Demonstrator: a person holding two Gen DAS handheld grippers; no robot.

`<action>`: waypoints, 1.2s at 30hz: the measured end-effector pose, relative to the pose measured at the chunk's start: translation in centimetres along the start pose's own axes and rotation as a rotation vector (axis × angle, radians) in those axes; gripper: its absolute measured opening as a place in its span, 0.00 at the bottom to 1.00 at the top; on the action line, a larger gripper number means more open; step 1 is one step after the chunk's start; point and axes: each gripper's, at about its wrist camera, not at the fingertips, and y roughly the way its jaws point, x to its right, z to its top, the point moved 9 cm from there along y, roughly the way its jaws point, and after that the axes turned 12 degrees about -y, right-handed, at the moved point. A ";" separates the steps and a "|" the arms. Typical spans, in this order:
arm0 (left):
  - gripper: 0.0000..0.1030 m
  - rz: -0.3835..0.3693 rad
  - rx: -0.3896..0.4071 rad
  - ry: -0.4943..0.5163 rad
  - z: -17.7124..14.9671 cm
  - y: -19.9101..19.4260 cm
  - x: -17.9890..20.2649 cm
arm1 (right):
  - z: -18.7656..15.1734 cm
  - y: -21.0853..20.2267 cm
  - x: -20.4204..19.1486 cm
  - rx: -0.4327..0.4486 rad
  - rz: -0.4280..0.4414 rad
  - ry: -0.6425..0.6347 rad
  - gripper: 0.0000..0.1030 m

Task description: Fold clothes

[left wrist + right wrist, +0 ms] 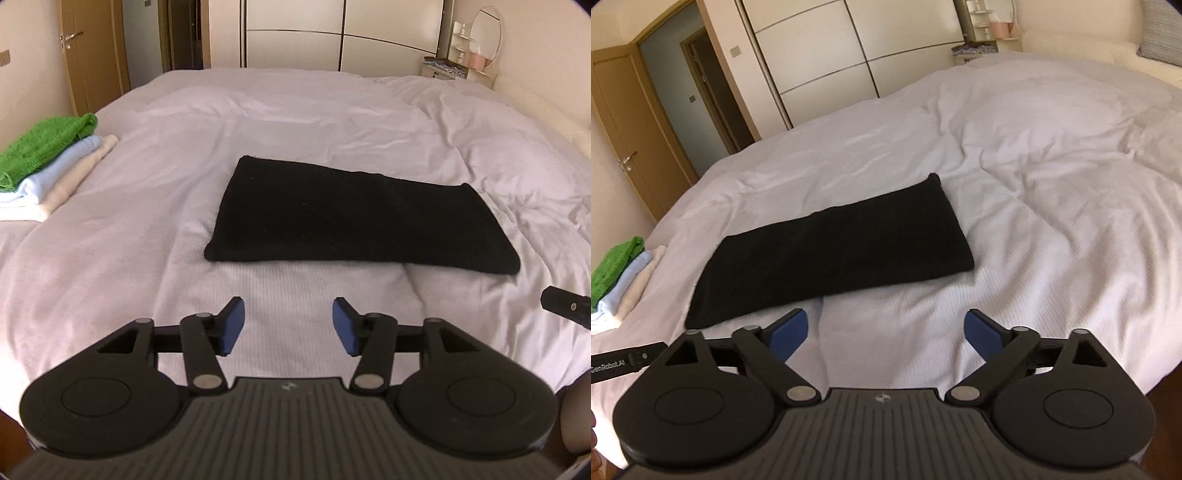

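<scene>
A black cloth point(354, 218) lies folded into a flat rectangle on the white bed point(258, 122). It also shows in the right wrist view point(842, 254). My left gripper point(288, 325) is open and empty, held above the bedspread just short of the cloth's near edge. My right gripper point(885, 334) is open and empty, near the cloth's near edge, towards its right end. A black part of the right gripper point(567, 304) shows at the right edge of the left wrist view.
A stack of folded cloths, green point(40, 146) over light blue and cream, sits at the bed's left edge, also in the right wrist view point(617, 273). A wardrobe point(343, 33) and a door point(92, 51) stand beyond the bed. A nightstand with a mirror point(476, 44) is far right.
</scene>
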 end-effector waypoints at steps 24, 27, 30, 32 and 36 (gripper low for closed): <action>0.61 0.029 0.068 0.064 -3.5 -6.3 0.3 | -0.5 -3.5 -2.9 0.051 -0.006 -0.134 0.98; 0.61 0.025 0.060 0.065 -3.8 -5.9 0.5 | -0.5 -3.4 -3.0 0.047 -0.082 -0.187 1.00; 0.62 0.020 0.045 0.079 -4.0 -5.3 0.5 | -0.4 -3.3 -2.8 0.052 -0.155 -0.223 1.00; 0.63 0.015 0.040 0.086 -4.0 -4.9 0.4 | -0.5 -2.9 -2.6 0.039 -0.180 -0.224 1.00; 0.64 0.000 0.030 0.087 -3.7 -3.7 0.0 | -1.1 -2.0 -2.7 0.001 -0.202 -0.239 1.00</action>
